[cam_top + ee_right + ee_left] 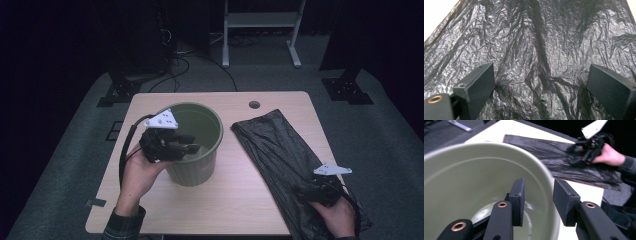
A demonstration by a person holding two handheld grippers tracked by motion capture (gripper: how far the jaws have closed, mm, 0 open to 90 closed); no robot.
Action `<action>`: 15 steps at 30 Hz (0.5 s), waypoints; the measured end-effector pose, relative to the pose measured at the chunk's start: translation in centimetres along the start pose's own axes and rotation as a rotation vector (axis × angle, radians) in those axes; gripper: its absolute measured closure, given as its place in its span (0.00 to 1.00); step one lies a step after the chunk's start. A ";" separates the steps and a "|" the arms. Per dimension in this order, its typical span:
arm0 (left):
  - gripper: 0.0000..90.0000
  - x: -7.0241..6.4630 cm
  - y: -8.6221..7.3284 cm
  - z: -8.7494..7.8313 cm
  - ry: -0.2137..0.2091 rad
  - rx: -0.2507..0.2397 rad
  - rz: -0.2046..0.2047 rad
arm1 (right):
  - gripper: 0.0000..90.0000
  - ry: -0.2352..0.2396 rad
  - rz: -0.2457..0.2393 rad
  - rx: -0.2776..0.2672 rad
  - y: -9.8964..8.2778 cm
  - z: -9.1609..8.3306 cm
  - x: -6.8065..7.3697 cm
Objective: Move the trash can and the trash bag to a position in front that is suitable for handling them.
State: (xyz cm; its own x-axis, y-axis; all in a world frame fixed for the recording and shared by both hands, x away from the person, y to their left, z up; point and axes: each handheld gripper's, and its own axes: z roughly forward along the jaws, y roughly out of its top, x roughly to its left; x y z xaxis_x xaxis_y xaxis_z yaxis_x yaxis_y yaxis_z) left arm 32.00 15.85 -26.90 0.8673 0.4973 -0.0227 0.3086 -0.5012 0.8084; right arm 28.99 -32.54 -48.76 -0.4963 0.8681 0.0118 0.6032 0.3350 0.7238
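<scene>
Bag (280, 155) runs off the table's (210, 210) near edge, cut off.

Light wooden table (240, 200) with a round hole near its far edge. A green bin (197, 165) stands upright on it at left. A black plastic bag (280, 150) lies flat at right, apart from the bin.
</scene>
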 end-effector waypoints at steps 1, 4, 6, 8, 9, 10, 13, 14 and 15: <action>0.67 0.0 0.0 0.0 0.000 0.000 0.000 | 0.08 0.000 0.000 0.000 0.0 0.0 0.0; 0.65 2.0 0.0 -1.3 0.055 -0.006 -0.031 | 0.08 0.000 0.000 0.000 0.0 0.0 0.0; 0.65 2.4 0.0 -1.5 0.065 -0.006 -0.040 | 0.08 0.000 0.000 0.000 0.0 0.0 0.0; 0.64 3.7 -0.2 -2.0 0.096 -0.005 -0.059 | 0.08 0.000 0.000 0.000 0.0 0.0 0.0; 0.64 3.7 -0.2 -2.0 0.096 -0.005 -0.059 | 0.08 0.000 0.000 0.000 0.0 0.0 0.0; 0.63 4.5 -0.4 -2.2 0.119 -0.002 -0.063 | 0.08 0.000 0.000 0.000 0.0 0.0 0.0; 0.62 5.2 -0.6 -2.4 0.141 0.001 -0.068 | 0.08 0.000 0.000 0.000 0.0 0.0 0.0; 0.62 5.9 -0.9 -2.5 0.172 0.004 -0.077 | 0.08 0.000 0.000 0.000 0.0 0.0 0.0; 0.62 6.3 -1.1 -2.6 0.186 0.004 -0.082 | 0.08 0.000 0.000 0.000 0.0 0.0 0.0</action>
State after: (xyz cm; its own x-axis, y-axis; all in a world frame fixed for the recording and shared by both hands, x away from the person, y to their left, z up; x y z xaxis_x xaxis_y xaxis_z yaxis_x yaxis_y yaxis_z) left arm 36.09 21.40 -26.36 0.7523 0.6585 0.0207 0.3771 -0.4562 0.8060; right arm 28.99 -32.54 -48.76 -0.4961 0.8682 0.0119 0.6033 0.3349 0.7238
